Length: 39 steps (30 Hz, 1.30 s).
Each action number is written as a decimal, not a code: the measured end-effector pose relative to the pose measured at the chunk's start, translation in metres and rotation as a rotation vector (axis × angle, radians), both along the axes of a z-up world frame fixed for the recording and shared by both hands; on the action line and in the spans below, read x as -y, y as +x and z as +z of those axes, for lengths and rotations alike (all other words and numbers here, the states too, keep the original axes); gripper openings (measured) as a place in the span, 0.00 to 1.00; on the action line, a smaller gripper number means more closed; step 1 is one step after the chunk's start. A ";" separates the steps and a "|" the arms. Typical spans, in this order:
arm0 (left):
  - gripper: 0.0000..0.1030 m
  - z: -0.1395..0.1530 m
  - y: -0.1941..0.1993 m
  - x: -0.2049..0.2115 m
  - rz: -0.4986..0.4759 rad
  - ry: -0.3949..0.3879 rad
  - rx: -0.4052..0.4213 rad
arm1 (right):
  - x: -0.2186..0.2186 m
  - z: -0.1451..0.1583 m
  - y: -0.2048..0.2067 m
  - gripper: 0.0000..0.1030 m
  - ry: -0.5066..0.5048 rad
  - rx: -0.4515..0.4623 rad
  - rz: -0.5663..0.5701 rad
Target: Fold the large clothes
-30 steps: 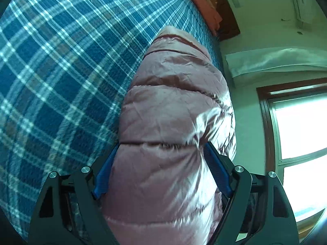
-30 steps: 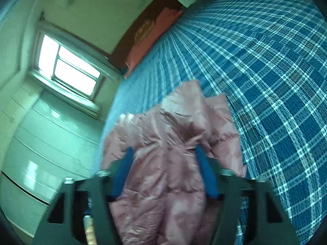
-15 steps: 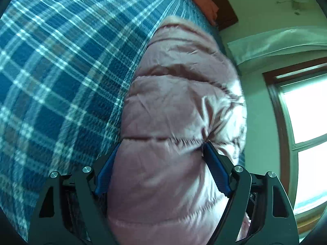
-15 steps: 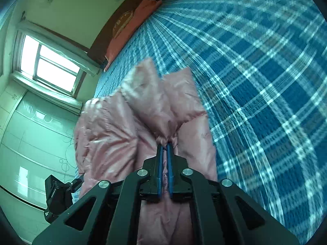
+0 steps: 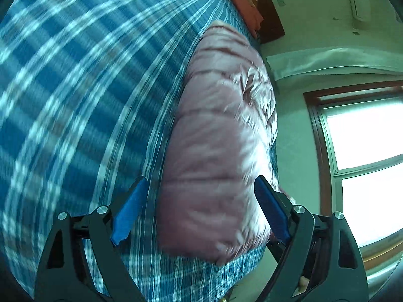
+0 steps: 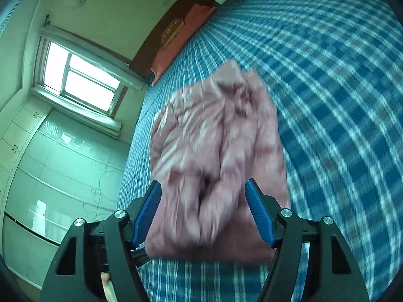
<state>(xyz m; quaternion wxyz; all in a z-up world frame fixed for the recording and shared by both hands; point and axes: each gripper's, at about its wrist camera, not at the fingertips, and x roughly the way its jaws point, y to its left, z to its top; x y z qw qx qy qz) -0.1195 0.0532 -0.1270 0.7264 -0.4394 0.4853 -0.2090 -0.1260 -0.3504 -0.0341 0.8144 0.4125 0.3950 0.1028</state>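
Observation:
A pink quilted puffer jacket [image 5: 219,136] lies folded in a long bundle on the blue plaid bed [image 5: 75,100]. It also shows in the right wrist view [image 6: 216,156], crumpled, near the bed's left edge. My left gripper [image 5: 201,201] is open, its blue pads on either side of the jacket's near end without pinching it. My right gripper [image 6: 204,209] is open too, with the jacket's near end between its spread fingers. Both views are motion-blurred.
A red pillow [image 6: 181,42] and a dark wooden headboard [image 5: 262,7] are at the bed's far end. A window [image 6: 78,75] and pale green wardrobe doors [image 6: 50,176] stand beside the bed. The plaid bed [image 6: 340,88] stretches wide to the right.
My right gripper was shut on the jacket half a second ago and has opened. Both grippers have drawn back from the jacket, which now rests on the bed.

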 end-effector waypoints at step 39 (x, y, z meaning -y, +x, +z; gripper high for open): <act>0.74 0.010 0.023 -0.010 0.028 0.140 0.099 | 0.020 -0.013 -0.074 0.68 -0.043 -0.005 -0.154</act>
